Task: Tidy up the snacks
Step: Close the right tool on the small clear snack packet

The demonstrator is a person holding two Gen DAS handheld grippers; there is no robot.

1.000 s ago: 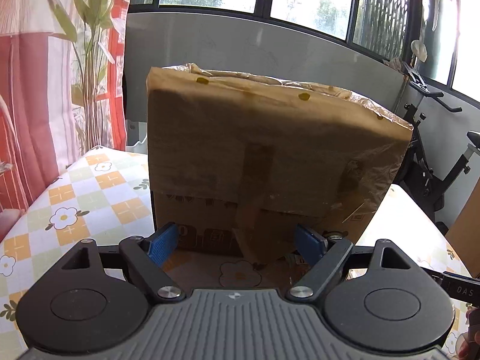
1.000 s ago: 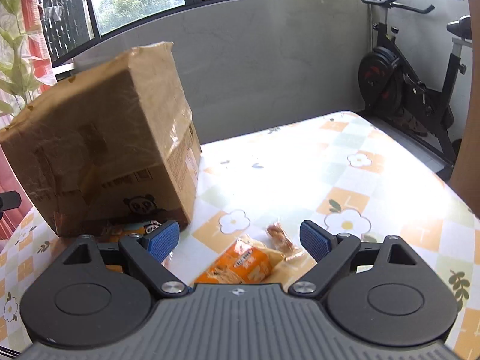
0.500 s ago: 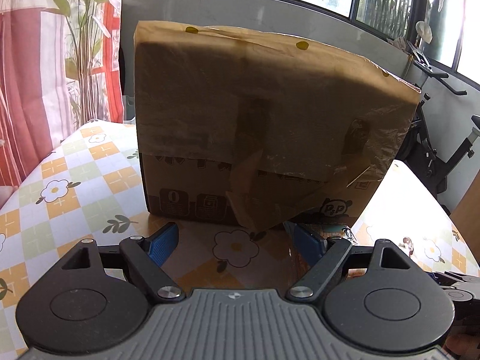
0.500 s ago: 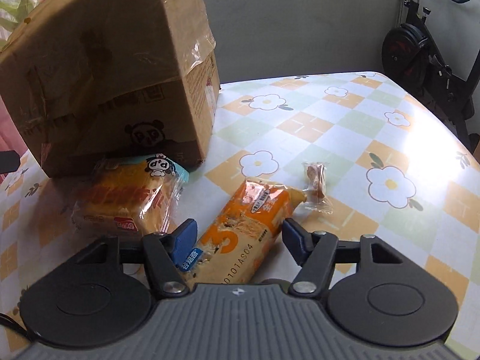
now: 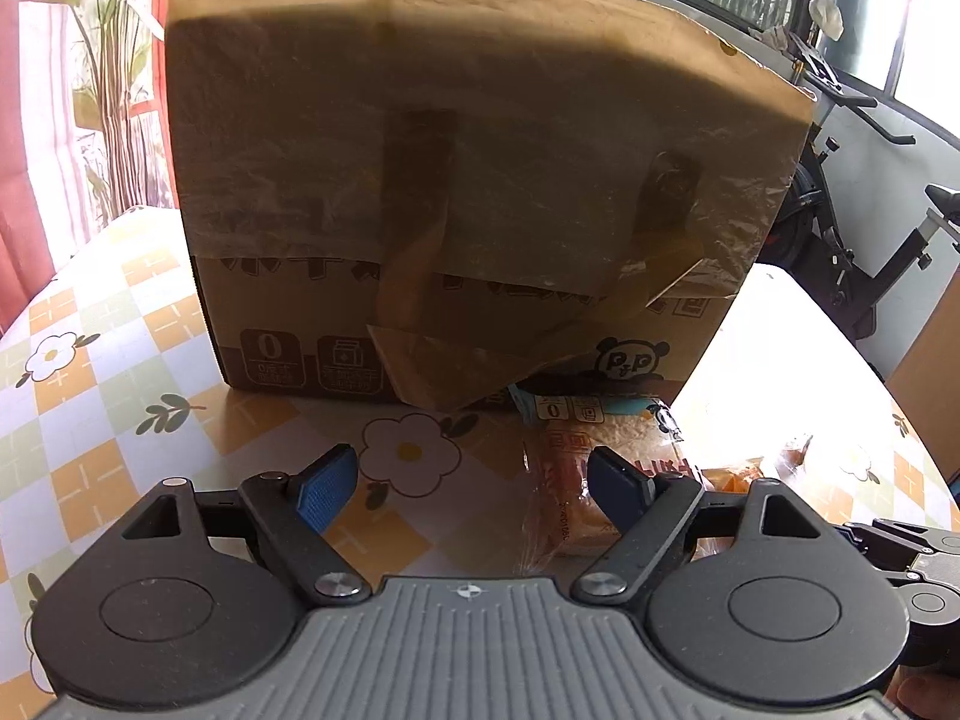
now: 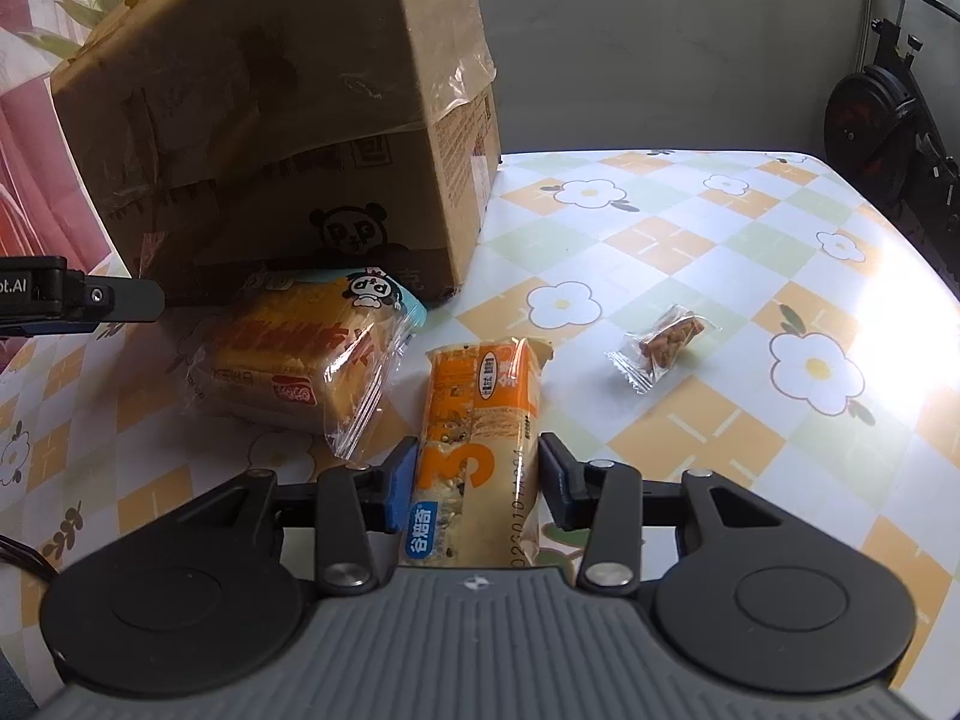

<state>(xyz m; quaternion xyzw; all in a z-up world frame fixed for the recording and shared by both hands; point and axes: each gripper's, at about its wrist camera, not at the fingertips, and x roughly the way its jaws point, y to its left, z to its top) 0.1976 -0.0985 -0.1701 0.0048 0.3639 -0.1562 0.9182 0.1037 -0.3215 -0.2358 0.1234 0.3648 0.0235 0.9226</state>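
Observation:
A big cardboard box (image 5: 480,180) stands on the flowered tablecloth (image 5: 90,360); it also shows in the right wrist view (image 6: 288,138). A wrapped bread pack (image 6: 306,360) lies in front of the box; it also shows in the left wrist view (image 5: 600,462). An orange snack bar (image 6: 480,432) lies between the blue pads of my right gripper (image 6: 474,480), whose jaws have closed in against its sides. A small clear-wrapped candy (image 6: 666,339) lies to the right. My left gripper (image 5: 474,489) is open and empty above the cloth, with the bread pack by its right finger.
An exercise bike (image 6: 888,102) stands beyond the table's far right edge, and also shows in the left wrist view (image 5: 852,222). A plant and a red curtain (image 5: 36,120) are at the left. The left gripper's side (image 6: 72,300) shows in the right wrist view.
My right gripper has dropped down and forward onto the orange bar and its jaws have narrowed around it. My left gripper has tilted down toward the table in front of the box.

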